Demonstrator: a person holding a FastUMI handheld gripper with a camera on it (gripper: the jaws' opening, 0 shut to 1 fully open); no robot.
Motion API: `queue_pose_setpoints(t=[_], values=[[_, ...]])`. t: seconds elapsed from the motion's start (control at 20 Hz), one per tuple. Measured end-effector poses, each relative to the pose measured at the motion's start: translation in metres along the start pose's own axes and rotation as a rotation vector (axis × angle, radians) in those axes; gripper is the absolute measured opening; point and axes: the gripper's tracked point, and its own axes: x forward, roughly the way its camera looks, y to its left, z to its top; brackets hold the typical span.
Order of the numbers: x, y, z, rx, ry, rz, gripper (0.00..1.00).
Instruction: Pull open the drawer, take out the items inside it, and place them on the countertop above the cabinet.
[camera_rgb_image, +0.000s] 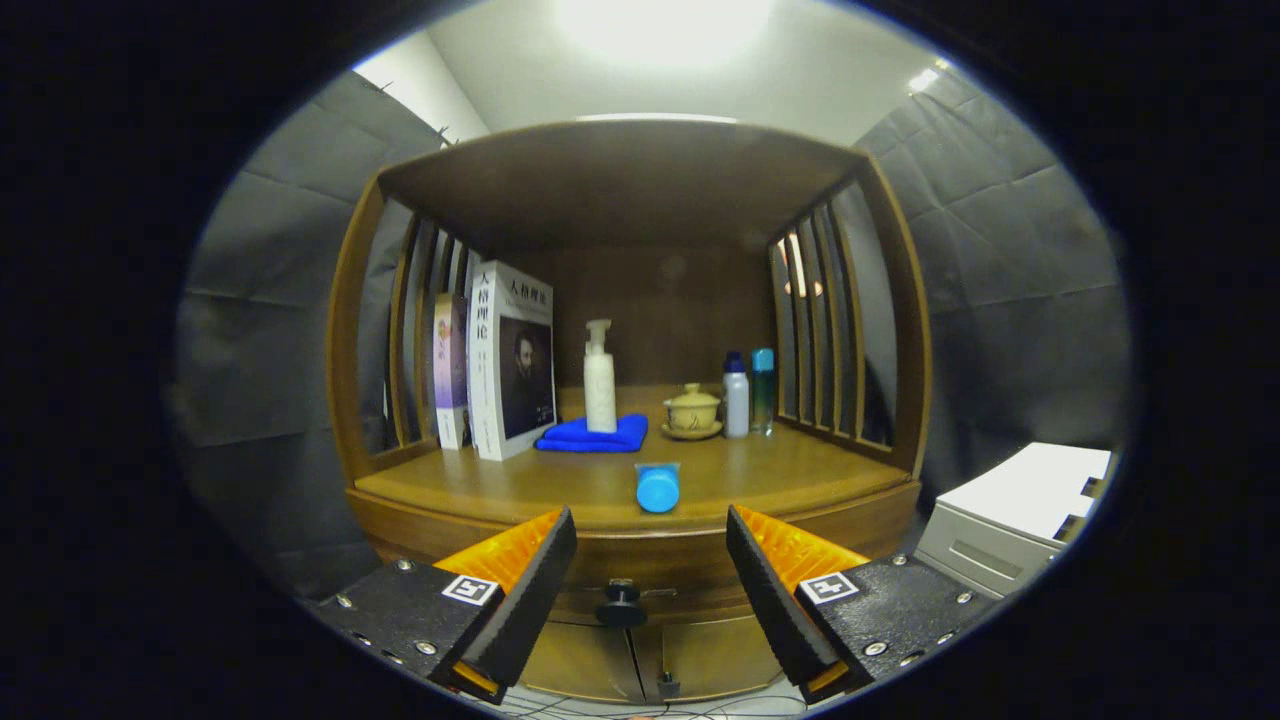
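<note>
Tongs (650, 590) level, spread wide, facing drawer knob (621, 604).

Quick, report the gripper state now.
Gripper: open, holding nothing; its fingers are spread either side of the drawer knob, which sits just ahead of them, untouched.

Overhead glare, dim cabinet (640, 300) interior, fisheye-warped edges.

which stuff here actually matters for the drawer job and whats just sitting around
Job: drawer knob between the open gripper jaws; drawer shut; countertop.

Lying about: books, pump bottle, blue cloth, lidded cup, two bottles, blue cap.
</note>
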Motion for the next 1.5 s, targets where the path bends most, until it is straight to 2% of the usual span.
queue_pose_setpoints(t=[0.2, 0.5, 0.9, 1.5], values=[[-0.038, 0.002, 0.029, 0.0, -0.052, -0.015, 0.94], [-0.08, 0.012, 0.036, 0.003, -0.063, -0.006, 0.94], [-0.085, 0.012, 0.03, -0.046, -0.05, -0.011, 0.94], [-0.091, 0.005, 0.039, -0.038, -0.076, -0.024, 0.94]])
